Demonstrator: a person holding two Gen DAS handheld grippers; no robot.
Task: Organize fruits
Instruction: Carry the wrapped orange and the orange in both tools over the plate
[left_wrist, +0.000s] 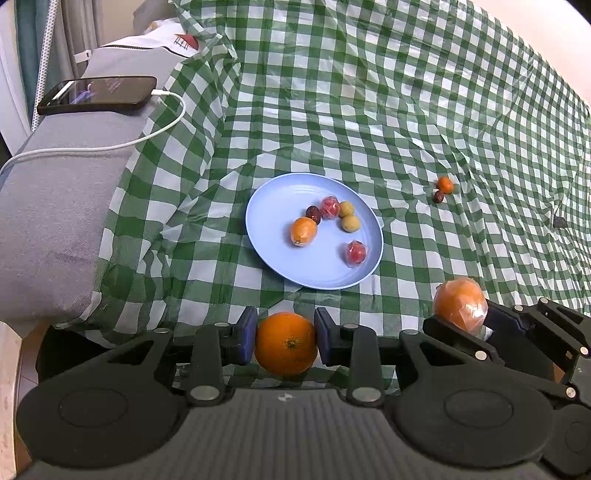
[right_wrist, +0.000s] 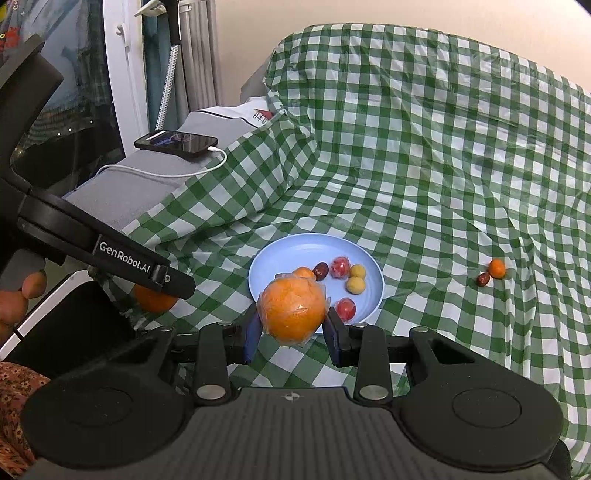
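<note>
Left gripper (left_wrist: 286, 341): its blue pads are clamped on a bare orange (left_wrist: 286, 343), held above the near edge of the checked cloth, just short of the plate.
Right gripper (right_wrist: 293, 328): closed on a plastic-wrapped orange (right_wrist: 293, 310); in the left wrist view the same fruit sits low at right, beside the plate's near-right rim.
Cloth: a green-and-white checked tablecloth (left_wrist: 369, 110) drapes the whole surface and climbs a raised back, creased throughout.
Left edge: the cloth ends against a gray cushion (left_wrist: 55, 221), which carries a black smartphone (left_wrist: 98, 94) on a white charging cable (left_wrist: 147, 136).
Open room: bare cloth lies between the plate and the two loose fruits at right, and more lies behind the plate up to the fold.
Plate: a light blue plate (left_wrist: 325, 273) sits mid-cloth, near both grippers.
Plate contents: a wrapped mandarin (left_wrist: 303, 230), a dark red jujube (left_wrist: 313, 214), two wrapped red fruits (left_wrist: 330, 207) (left_wrist: 356, 253) and two small yellow fruits (left_wrist: 346, 209) (left_wrist: 350, 223); the jujube touches the mandarin, and the farther red fruit sits just beside the jujube.
Loose fruit: a small orange kumquat (left_wrist: 444, 184) and a second jujube (left_wrist: 438, 196) lie touching on the cloth, well apart from the plate to its right.
</note>
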